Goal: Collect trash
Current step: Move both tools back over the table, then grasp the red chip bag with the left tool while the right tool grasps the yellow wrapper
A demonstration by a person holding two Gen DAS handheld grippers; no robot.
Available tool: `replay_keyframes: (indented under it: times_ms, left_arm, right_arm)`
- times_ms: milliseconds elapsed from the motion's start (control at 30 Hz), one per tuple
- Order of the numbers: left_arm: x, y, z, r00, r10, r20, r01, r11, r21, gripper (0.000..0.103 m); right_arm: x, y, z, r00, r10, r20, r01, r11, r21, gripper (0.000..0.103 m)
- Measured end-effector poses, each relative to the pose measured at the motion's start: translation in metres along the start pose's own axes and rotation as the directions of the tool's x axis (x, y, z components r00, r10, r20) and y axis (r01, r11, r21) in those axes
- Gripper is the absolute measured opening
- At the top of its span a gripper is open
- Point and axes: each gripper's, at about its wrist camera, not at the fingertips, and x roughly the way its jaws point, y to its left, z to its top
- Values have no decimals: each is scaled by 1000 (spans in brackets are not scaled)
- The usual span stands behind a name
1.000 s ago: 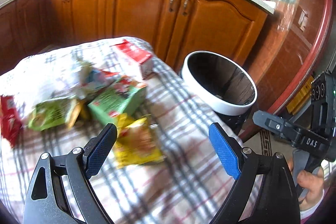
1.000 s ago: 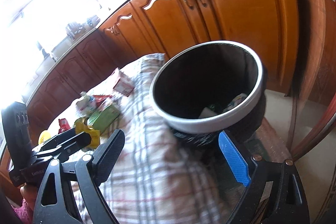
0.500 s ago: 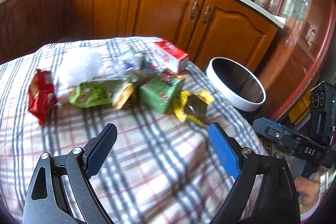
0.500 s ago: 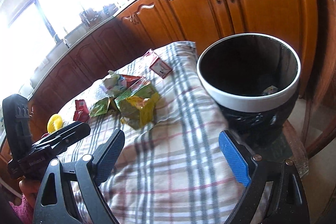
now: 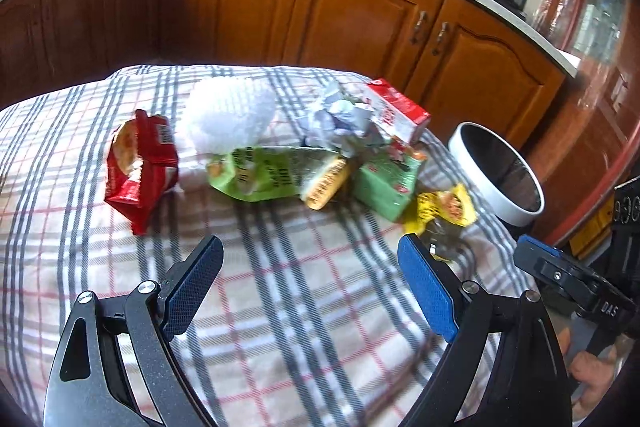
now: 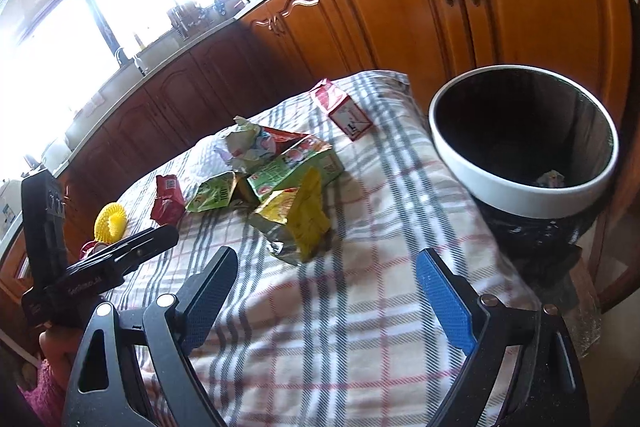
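Trash lies in a loose heap on the plaid tablecloth (image 5: 304, 307): a red snack bag (image 5: 140, 167), a green bag (image 5: 256, 175), crumpled paper (image 5: 340, 123), a red-and-white carton (image 5: 396, 113), a green carton (image 5: 384, 183) and a yellow wrapper (image 5: 444, 207). My left gripper (image 5: 308, 247) hovers open over bare cloth in front of the heap, holding nothing. My right gripper (image 6: 326, 259) is also open and empty, just short of the yellow wrapper (image 6: 296, 223). The white-rimmed black bin (image 6: 520, 199) stands off the table's right edge with a few scraps inside.
A white fluffy bundle (image 5: 230, 119) sits behind the green bag. A yellow round object (image 6: 110, 223) lies near the table's left edge. Wooden kitchen cabinets (image 5: 360, 15) run close behind the table. A hand holds each gripper handle.
Both views have swung left, away from the bin, so it now sits further right and smaller while more of the table and heap shows. Both grippers stayed open and empty.
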Motion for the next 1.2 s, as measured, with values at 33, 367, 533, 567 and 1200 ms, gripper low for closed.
replay_keyframes:
  times_ms: [33, 367, 533, 567, 1200]
  left_arm:
    - [2, 3, 2, 1000, 2, -2, -2, 1000, -5, 91]
    - [32, 17, 29, 999, 32, -29, -31, 999, 45, 75]
    - [40, 5, 47, 999, 21, -29, -16, 984, 180, 73]
    - [42, 5, 50, 999, 24, -35, -17, 980, 198, 73]
    - [25, 93, 33, 976, 216, 24, -216, 976, -11, 59]
  right_arm:
    - [2, 2, 1, 1000, 0, 0, 0, 1000, -6, 91]
    - [34, 12, 9, 999, 10, -38, -10, 1000, -4, 69]
    - [47, 10, 11, 998, 17, -60, -16, 1000, 6, 62]
    - [49, 9, 12, 998, 17, -64, -17, 1000, 7, 60]
    - [63, 16, 13, 997, 15, -82, -17, 1000, -16, 1]
